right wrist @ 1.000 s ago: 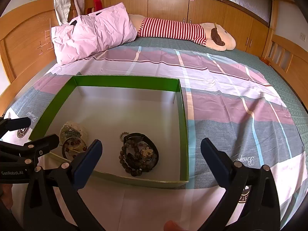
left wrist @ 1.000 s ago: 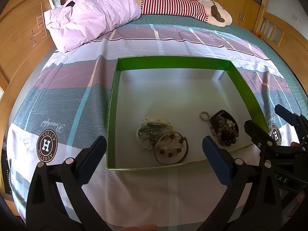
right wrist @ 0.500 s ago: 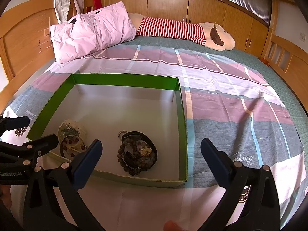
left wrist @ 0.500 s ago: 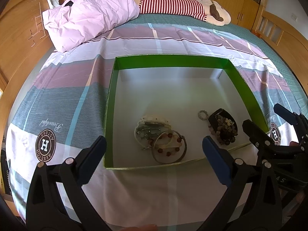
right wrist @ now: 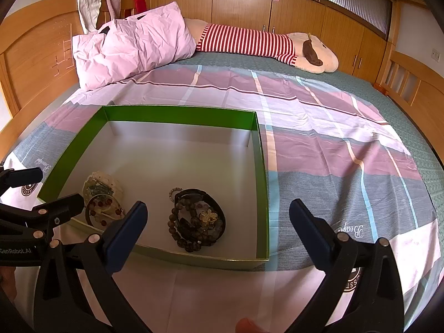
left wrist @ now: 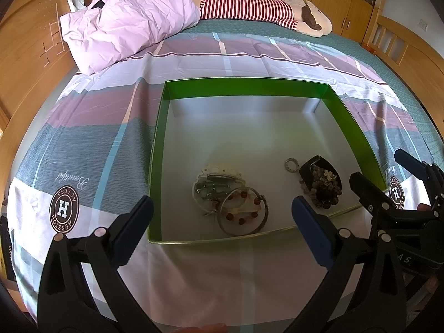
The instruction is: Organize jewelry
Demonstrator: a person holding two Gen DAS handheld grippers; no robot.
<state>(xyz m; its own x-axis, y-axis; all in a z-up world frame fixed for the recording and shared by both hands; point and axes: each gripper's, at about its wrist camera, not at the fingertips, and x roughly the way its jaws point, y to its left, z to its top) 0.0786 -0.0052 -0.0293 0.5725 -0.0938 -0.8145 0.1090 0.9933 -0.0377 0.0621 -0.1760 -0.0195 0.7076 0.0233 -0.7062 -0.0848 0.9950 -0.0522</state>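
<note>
We have drawn back slightly from the green box [left wrist: 352, 127], left gripper [left wrist: 222, 219] and right gripper [right wrist: 219, 222] both wide and empty, to survey the jewelry [right wrist: 197, 219] clustered at its near edge

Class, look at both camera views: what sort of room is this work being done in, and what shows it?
Most likely a bedroom: the green box of jewelry sits on a made bed with a pink pillow, against a wooden headboard, with wardrobe doors behind.
</note>
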